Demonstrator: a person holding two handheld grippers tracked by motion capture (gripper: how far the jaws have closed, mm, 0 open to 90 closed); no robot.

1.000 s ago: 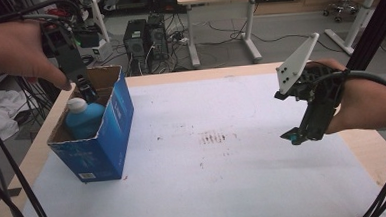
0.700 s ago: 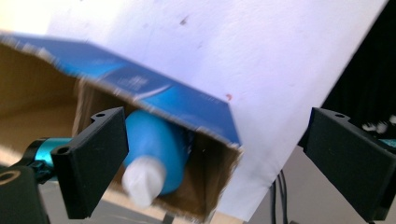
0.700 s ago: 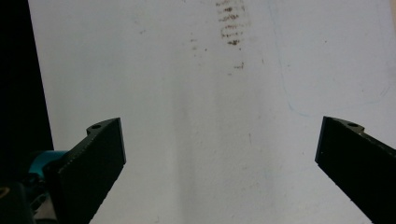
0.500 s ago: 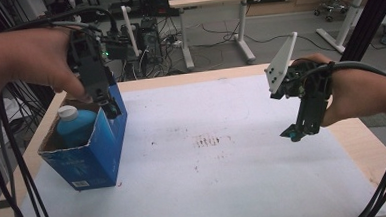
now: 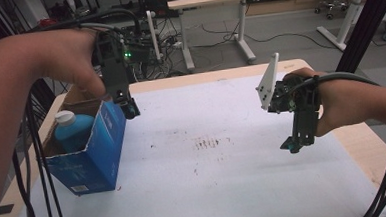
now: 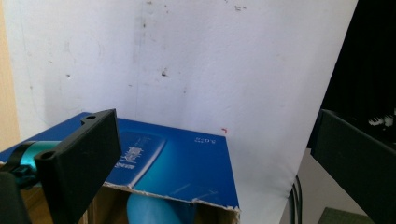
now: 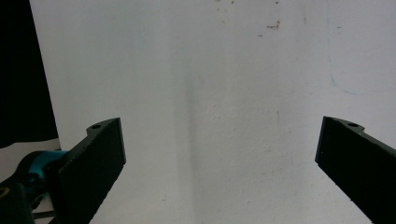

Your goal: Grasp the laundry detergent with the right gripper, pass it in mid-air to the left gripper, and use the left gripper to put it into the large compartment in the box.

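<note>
On the white table (image 5: 225,187), both tools gape empty, left tool (image 5: 129,108) just opened above the box (image 5: 91,159).

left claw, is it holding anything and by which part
Nothing is held: the left claw hangs open beside the blue box, its jaws just opened, nothing between them.

Left hand-held gripper (image 5: 130,108) above blue box (image 5: 90,154) rim, teal bottle (image 5: 74,130) inside, white table (image 5: 225,187)
</note>
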